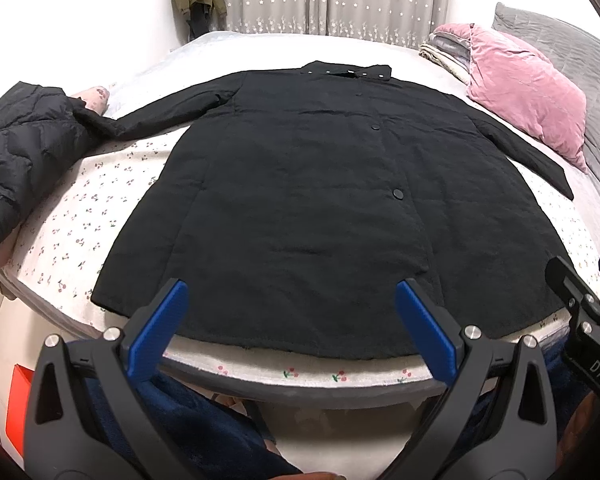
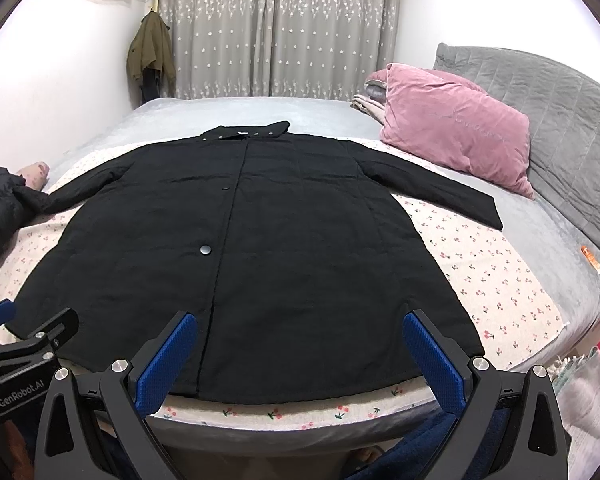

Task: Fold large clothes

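The long black quilted coat lay spread flat, front up, sleeves out, on the cherry-print sheet ahead of both sets of fingers, its hem just beyond their tips. The left gripper stood wide open, holding nothing. The right gripper was likewise wide open and empty. A pink velvet pillow sat beyond the coat's sleeve, to the right.
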{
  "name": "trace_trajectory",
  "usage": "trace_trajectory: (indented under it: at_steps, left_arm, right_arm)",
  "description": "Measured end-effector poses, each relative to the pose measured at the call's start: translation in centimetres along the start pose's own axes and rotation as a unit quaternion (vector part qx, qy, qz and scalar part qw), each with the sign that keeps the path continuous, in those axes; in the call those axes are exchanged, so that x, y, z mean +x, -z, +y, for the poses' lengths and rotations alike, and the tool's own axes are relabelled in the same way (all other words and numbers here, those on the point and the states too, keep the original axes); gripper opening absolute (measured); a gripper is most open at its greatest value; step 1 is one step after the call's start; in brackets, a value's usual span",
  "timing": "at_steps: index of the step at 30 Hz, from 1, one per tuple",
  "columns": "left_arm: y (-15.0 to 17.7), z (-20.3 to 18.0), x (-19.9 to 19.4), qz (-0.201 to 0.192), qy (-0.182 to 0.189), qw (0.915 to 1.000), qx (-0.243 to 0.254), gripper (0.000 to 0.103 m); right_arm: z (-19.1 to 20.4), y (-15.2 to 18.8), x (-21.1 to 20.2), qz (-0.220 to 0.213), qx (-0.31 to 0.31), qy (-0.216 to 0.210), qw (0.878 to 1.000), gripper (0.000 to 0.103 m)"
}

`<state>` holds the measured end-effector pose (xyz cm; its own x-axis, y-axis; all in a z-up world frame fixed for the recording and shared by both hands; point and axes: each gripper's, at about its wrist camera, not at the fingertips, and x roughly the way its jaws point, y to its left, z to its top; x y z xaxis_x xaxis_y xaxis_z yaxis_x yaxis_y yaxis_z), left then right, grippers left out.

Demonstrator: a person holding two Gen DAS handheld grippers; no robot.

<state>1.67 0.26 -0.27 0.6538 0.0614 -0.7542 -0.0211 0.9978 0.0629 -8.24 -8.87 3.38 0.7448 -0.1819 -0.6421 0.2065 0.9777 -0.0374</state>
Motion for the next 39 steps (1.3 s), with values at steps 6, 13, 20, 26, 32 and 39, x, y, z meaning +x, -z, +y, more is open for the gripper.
trace_trajectory:
  at_steps: [6,13,20,26,32,39]
  left_arm:
    - [-3.2,1.7,1.7,-0.014,0.013,0.9994,-0.030,0.103]
    - [-8.2,1.9,6.4,0.028,0.015,0.9988,-0.037,0.103]
    - [-11.6,-0.9,11.6,0.071,0.024,0.9970,-0.018,0.103]
    - [-14.2,-2.2,18.3,0.108,0.005,0.9940,-0.020,0.103]
    - [-15.0,-1.3,21.3,0.078,0.005,0.9963,-0.037,0.103]
    - [-15.1,0.6,22.4,0.072,-0.004,0.9959,-0.053,0.103]
  right_arm:
    - [-4.8,-2.8,2.8,-0.011,0.048,-0.049,0.998,0.103]
    - [-17.4,-7.2,9.4,0.024,0.183,-0.079,0.980,0.103]
    - [-25.3,-9.0,16.9,0.107,0.250,-0.074,0.959,0.103]
    - [-33.2,-9.0,23.4,0.140,0.348,-0.051,0.926,0.103]
    - [-40.3,-10.5,28.2,0.112,0.410,-0.030,0.905,0.103]
    - [-45.0,-10.5,32.5,0.080,0.478,0.019,0.875,0.072]
